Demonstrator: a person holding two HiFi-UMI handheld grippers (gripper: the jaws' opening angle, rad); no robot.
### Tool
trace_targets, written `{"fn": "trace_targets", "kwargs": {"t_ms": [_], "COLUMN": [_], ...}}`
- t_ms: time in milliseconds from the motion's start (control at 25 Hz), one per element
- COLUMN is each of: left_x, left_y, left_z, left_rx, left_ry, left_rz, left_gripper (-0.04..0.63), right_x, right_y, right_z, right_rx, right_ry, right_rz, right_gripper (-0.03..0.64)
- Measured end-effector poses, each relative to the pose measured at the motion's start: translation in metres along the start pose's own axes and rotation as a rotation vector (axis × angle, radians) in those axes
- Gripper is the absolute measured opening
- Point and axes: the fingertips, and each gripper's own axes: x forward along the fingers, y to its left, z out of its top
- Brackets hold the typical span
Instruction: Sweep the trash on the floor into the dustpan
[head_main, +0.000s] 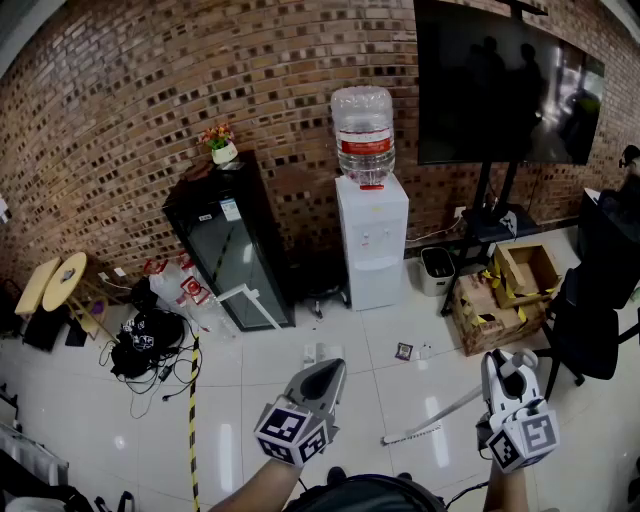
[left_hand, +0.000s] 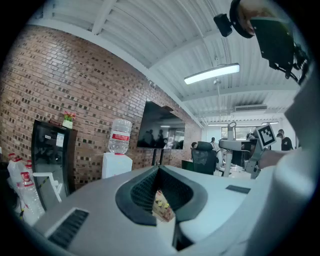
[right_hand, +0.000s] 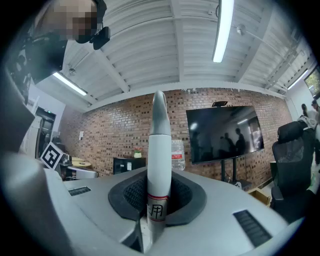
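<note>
Trash (head_main: 404, 351) lies on the floor (head_main: 250, 400) toward its wall edge, just before the water dispenser (head_main: 371, 240) and well apart from both tools. The right gripper (head_main: 503, 368) is clamped on the white broom handle (right_hand: 158, 150). The left gripper (head_main: 330, 374) has its jaws drawn together on nothing. We see no dustpan. We judge that short strokes should gather the scraps toward open floor. The cardboard box (head_main: 500, 290) crowds the right edge, and cables (head_main: 150, 350) and striped tape (head_main: 193, 420) lie toward the left.
</note>
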Motion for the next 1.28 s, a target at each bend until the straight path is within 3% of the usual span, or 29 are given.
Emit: {"fn": "trace_targets", "kwargs": {"t_ms": [360, 600, 960, 1280], "left_x": [-0.022, -0.024, 0.05, 0.142], "left_y": [0.054, 0.079, 0.105, 0.104], "left_z": [0.0, 0.006, 0.005, 0.025], "left_rx": [-0.016, -0.001, -0.053, -0.01], "left_ry": [-0.015, -0.02, 0.003, 0.016], "left_rz": [-0.012, -0.108, -0.051, 0.045], "left_gripper": [0.003, 0.005, 0.003, 0.003], "right_x": [0.032, 0.063, 0.12, 0.166], "right_y": [0.035, 0.043, 0.001, -0.061], "right_z": [0.009, 0.009, 0.006, 0.001], "right_rx": [-0.018, -0.022, 0.01, 0.026], "right_ry": [-0.03, -0.023, -0.018, -0.01], "right_rz": [-0.02, -0.057, -0.009, 0.107], "right_gripper": [0.071, 0.071, 0.071, 0.071]}}
